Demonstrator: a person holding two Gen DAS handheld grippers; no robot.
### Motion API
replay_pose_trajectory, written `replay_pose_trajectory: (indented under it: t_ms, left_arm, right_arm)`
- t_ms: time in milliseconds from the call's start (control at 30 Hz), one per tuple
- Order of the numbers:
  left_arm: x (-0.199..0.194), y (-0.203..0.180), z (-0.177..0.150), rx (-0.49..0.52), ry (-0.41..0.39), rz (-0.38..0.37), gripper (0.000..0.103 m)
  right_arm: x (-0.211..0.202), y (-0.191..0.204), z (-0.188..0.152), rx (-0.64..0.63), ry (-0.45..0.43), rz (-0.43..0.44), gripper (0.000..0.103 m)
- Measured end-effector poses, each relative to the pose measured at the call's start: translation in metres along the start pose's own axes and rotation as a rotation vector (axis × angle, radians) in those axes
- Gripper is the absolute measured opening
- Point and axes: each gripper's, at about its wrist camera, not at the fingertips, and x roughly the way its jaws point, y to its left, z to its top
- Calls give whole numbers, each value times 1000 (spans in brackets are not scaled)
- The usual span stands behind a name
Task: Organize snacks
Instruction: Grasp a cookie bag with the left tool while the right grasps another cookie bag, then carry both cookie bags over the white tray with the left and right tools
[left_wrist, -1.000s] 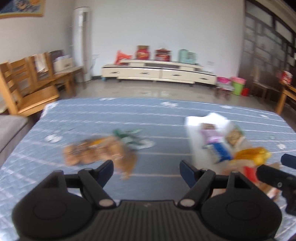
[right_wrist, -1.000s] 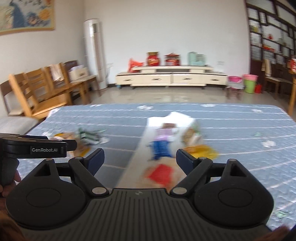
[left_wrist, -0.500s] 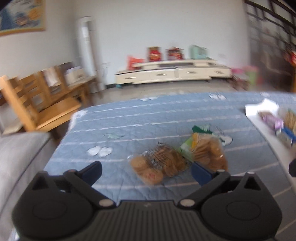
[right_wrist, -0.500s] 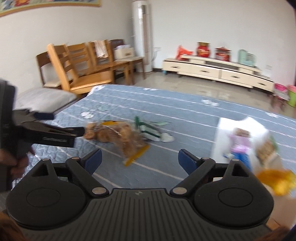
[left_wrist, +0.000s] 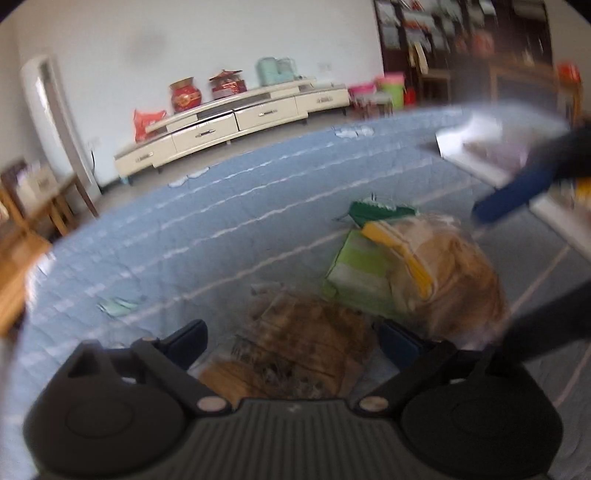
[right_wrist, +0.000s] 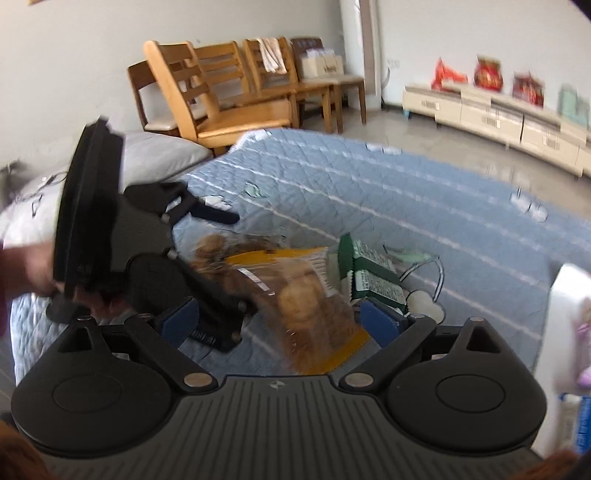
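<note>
Both claws stand apart over the bed (right_wrist: 369, 177), clamping nothing: the left claw (left_wrist: 291, 341), just narrowing, straddles one cookie bag (left_wrist: 295, 354); the right claw (right_wrist: 279, 319) frames another cookie bag (right_wrist: 306, 310), ready to gather them.

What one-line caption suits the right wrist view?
Open right gripper straddles a cookie bag on a blue quilt, left gripper alongside.

Two cookie bags (left_wrist: 306, 354), green packet (right_wrist: 373, 273), bedspread
</note>
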Motion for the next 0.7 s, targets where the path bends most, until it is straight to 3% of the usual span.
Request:
replay_pose_trajectory:
  t_ms: [100, 133, 167, 233, 300, 500, 700]
  left_arm:
    - [-5, 1, -5, -74, -18, -1, 72]
    - [-8, 1, -7, -94, -21, 9, 71]
    - [-11, 2, -9, -120, -17, 22, 68]
    - [-21, 2, -13, -181, -11, 56, 65]
    - [-33, 0, -18, -242, 0, 103, 62]
    - [-73, -27, -31, -319, 32, 233, 60]
    - [-116, -56, -27, -380, 31, 316, 59]
  right_arm:
    - [13, -14, 4, 73, 6, 16, 103]
    - [16, -16, 5, 94, 11, 17, 96]
    - [20, -17, 5, 103, 24, 14, 82]
    - [25, -10, 2, 90, 36, -5, 64]
    - [23, -1, -2, 83, 32, 10, 53]
    - [3, 26, -20, 107, 8, -7, 48]
    - [-54, 36, -50, 149, -22, -80, 48]
